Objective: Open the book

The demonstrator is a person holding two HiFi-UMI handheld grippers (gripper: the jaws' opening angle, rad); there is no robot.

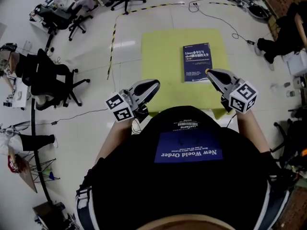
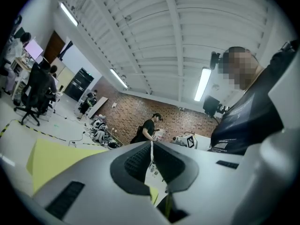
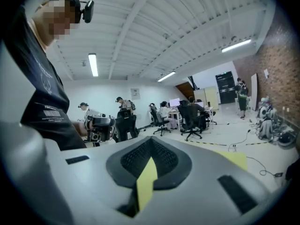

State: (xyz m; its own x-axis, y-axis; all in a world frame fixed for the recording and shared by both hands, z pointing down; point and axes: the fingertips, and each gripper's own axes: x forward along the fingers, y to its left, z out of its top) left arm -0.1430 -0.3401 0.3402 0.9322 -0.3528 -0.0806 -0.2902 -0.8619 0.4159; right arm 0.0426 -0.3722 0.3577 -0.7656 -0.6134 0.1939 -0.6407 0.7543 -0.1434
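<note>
Right, the pale tiled floor (image 1: 158,18) fills the head view, and low in the frame sits the person's black shirt (image 1: 192,195) with its blue printed patch (image 1: 188,148). Beyond that, a square yellow-green bench (image 1: 163,56) stands in the middle of the floor. Over on the left are black wheeled office chairs (image 1: 48,78), and more of them stand along the top edge. On the far right part of the bench lies the dark blue book (image 1: 196,63) with white lettering, flat, cover up and closed, its edges roughly square with the bench. Down to the tools: the grey-and-black left tool (image 1: 156,84) hangs over the near left part of the bench, well apart from the book and pointing toward the bench's middle. Its own view shows its two ribbed pads pressed together with only a hairline seam between them and nothing caught there. The grey-and-black right tool (image 1: 208,72) points in from the right, its tip right at the book's near right corner; whether it touches the cover, no view tells. Its own view shows the jaw tips meeting, a wedge of yellow bench showing behind them, nothing pinched. Each tool carries its black-and-white marker cube, the left one (image 1: 120,108) by the bench's near left corner, the right one (image 1: 243,97) off the bench's right side. Smallest of all, a strip of yellow-and-black tape (image 1: 113,37) runs along the floor left of the bench, and a thin dark cable (image 1: 216,19) snakes beyond its far edge.
</note>
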